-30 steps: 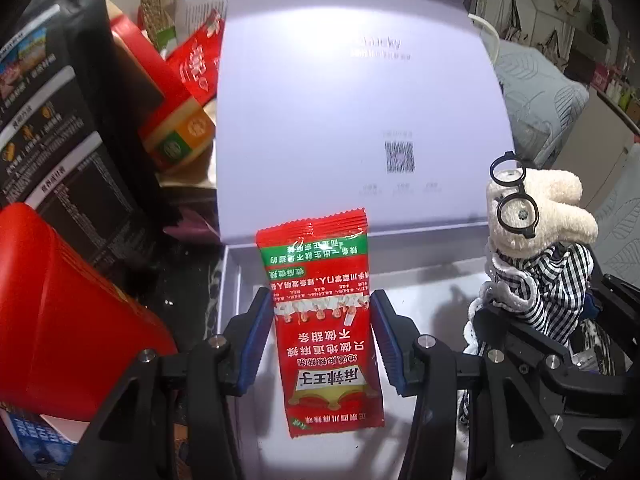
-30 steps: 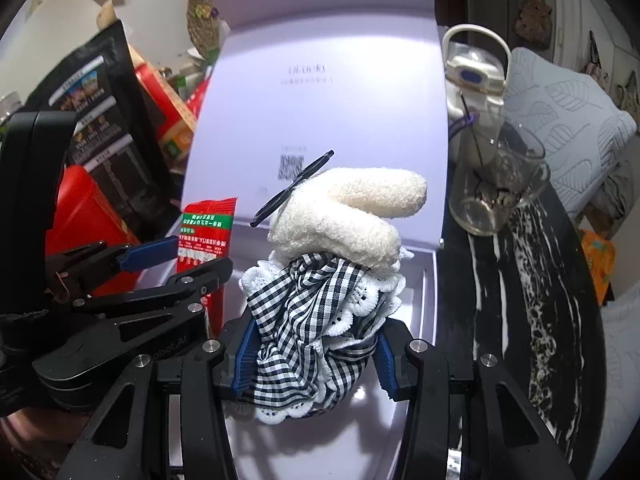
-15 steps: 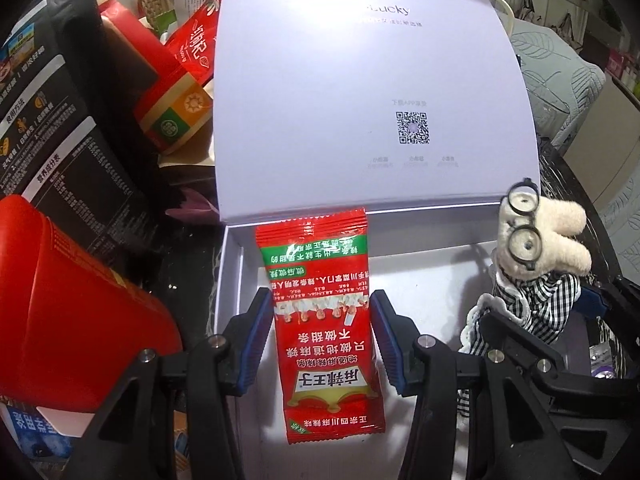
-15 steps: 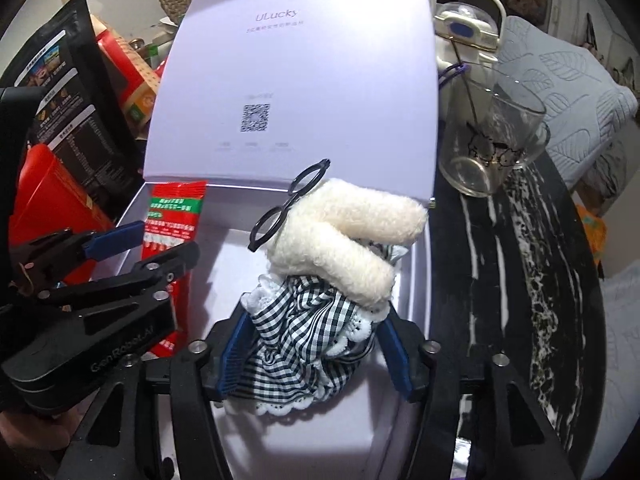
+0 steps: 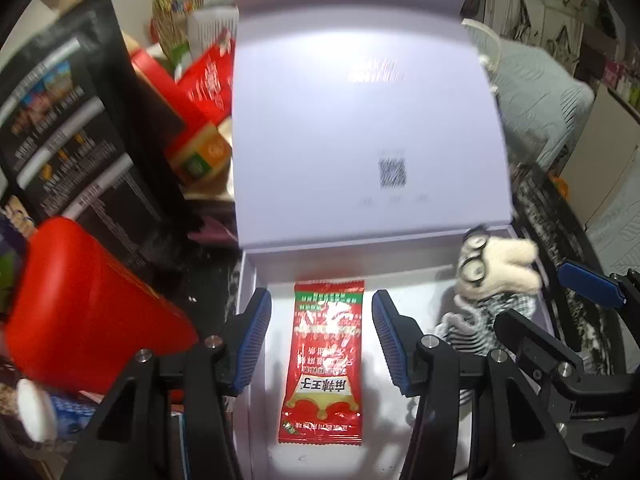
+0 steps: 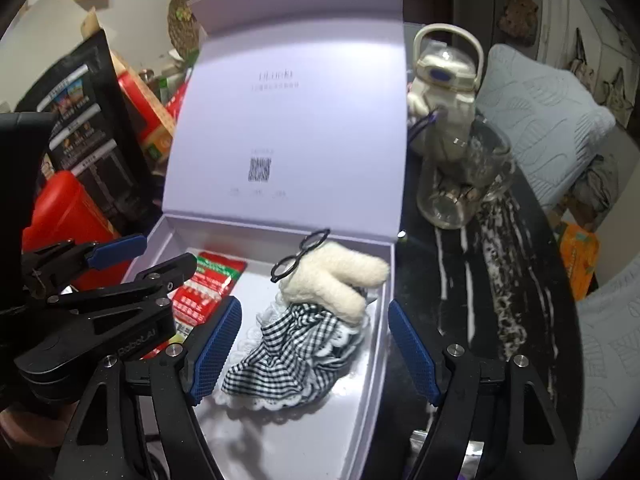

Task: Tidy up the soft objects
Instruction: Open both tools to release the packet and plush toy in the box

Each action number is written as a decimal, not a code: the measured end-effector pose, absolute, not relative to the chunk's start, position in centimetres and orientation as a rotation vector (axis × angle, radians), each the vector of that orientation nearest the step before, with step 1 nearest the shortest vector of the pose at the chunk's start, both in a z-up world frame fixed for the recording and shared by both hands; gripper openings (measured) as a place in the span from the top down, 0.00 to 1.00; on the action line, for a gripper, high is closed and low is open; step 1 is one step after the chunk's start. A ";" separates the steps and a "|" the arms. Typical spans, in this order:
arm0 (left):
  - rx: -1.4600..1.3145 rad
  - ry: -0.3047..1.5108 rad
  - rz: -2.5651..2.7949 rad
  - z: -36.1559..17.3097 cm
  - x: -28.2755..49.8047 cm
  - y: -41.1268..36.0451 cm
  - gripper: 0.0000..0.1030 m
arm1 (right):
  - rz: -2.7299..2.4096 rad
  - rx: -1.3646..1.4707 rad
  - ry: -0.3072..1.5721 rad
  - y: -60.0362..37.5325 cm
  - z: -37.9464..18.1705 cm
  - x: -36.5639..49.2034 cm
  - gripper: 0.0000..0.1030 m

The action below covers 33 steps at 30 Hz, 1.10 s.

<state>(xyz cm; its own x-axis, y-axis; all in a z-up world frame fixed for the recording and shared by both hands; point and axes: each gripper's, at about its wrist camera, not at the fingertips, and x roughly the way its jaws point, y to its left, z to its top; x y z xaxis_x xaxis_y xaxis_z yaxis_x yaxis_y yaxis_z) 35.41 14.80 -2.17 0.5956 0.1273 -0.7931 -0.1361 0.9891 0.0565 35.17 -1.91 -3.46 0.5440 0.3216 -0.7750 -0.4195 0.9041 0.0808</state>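
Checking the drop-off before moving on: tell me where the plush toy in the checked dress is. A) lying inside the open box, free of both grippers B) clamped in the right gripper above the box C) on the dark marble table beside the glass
A: the plush toy lies on the floor of the open box, and the right gripper pads stand clear of it on both sides, its jaws having just been opening.

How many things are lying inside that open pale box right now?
2. A red snack packet lies flat on the left side of the box, and a plush toy in a checked dress lies on the right. Anything nearer the cameras may be hidden.

Red sachet (image 5: pixel 326 360) lies in the box (image 5: pixel 256 276) between open jaws.
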 end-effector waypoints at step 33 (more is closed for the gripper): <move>0.002 0.505 -0.052 9.9 23.0 9.0 0.16 | 0.333 -0.061 0.493 -10.1 9.4 21.6 0.16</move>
